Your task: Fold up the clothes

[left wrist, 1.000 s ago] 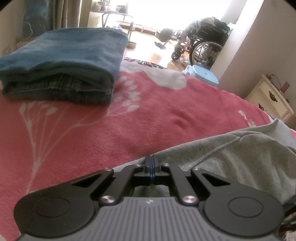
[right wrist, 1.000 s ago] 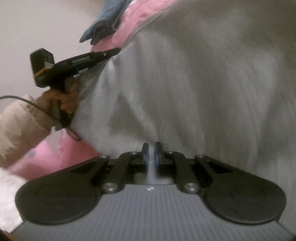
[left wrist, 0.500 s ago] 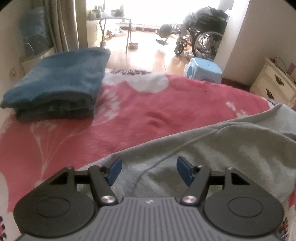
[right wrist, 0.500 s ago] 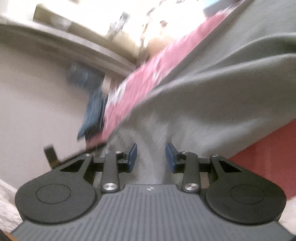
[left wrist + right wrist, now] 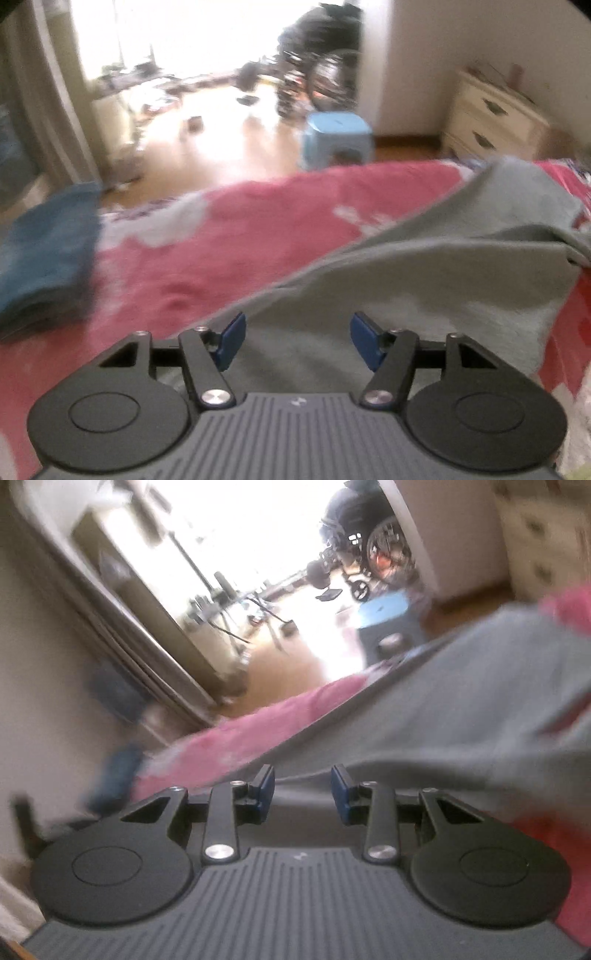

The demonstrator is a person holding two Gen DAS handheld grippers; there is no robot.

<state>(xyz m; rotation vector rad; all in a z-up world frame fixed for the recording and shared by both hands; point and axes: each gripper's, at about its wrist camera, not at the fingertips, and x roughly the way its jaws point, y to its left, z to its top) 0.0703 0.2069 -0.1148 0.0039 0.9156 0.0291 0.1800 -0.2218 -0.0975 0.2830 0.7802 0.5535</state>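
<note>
A grey sweatshirt (image 5: 424, 280) lies spread on the red floral bedspread (image 5: 221, 254), folded over itself toward the right. My left gripper (image 5: 297, 339) hovers open just above its near edge, nothing between the blue pads. In the tilted, blurred right wrist view the same grey sweatshirt (image 5: 461, 716) fills the right side, and my right gripper (image 5: 302, 788) is open over its edge, holding nothing. A stack of folded dark blue clothes (image 5: 44, 254) rests on the bed at the left.
Beyond the bed's far edge stands a light blue stool (image 5: 336, 140) on the wooden floor. A cream drawer unit (image 5: 495, 114) sits at the right wall, and a wheelchair (image 5: 317, 70) stands by the bright window. Curtains (image 5: 44, 110) hang at the left.
Both grippers were shut on the grey sweatshirt a second ago; they opened, let it drop onto the bed, and are pulling back and up. The right view has swung toward the room.
</note>
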